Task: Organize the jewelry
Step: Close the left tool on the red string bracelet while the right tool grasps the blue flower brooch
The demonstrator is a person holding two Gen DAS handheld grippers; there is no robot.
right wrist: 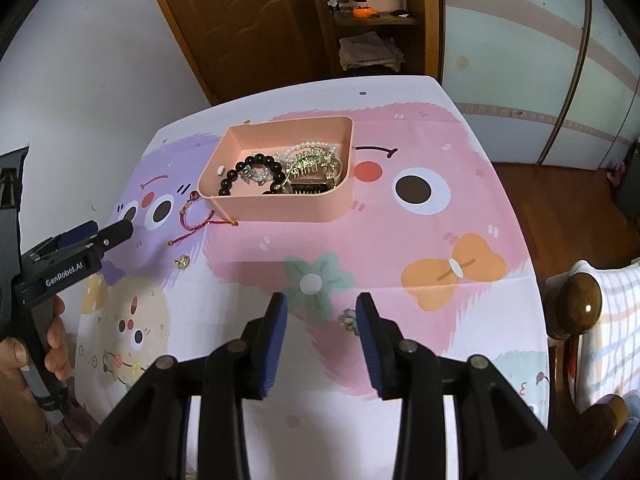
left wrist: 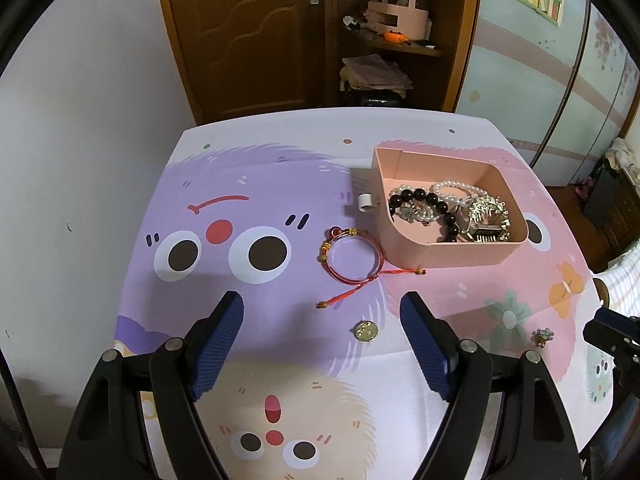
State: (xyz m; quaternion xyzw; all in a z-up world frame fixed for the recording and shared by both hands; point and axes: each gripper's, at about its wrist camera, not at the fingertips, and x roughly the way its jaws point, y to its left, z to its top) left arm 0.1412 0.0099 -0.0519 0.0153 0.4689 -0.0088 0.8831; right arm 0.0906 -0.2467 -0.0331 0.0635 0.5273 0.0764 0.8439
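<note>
A pink tray (left wrist: 416,254) (right wrist: 280,210) on the cartoon tablecloth holds black beads (left wrist: 424,196), a pearl bracelet (left wrist: 460,190) and a gold comb (left wrist: 488,208). A red string bracelet (left wrist: 352,260) (right wrist: 192,220) lies left of the tray. A small gold round piece (left wrist: 367,331) (right wrist: 182,261) lies between my left gripper's open fingers, ahead of them. A small flower piece (left wrist: 543,336) (right wrist: 349,319) lies just ahead of my right gripper's right finger. My left gripper (left wrist: 322,306) is open and empty. My right gripper (right wrist: 322,304) is open and empty.
The table (left wrist: 280,128) stands against a white wall on the left. Behind it are a brown door (left wrist: 248,32) and a shelf with a pink box (left wrist: 400,20). A wooden chair post (right wrist: 580,304) stands at the right edge.
</note>
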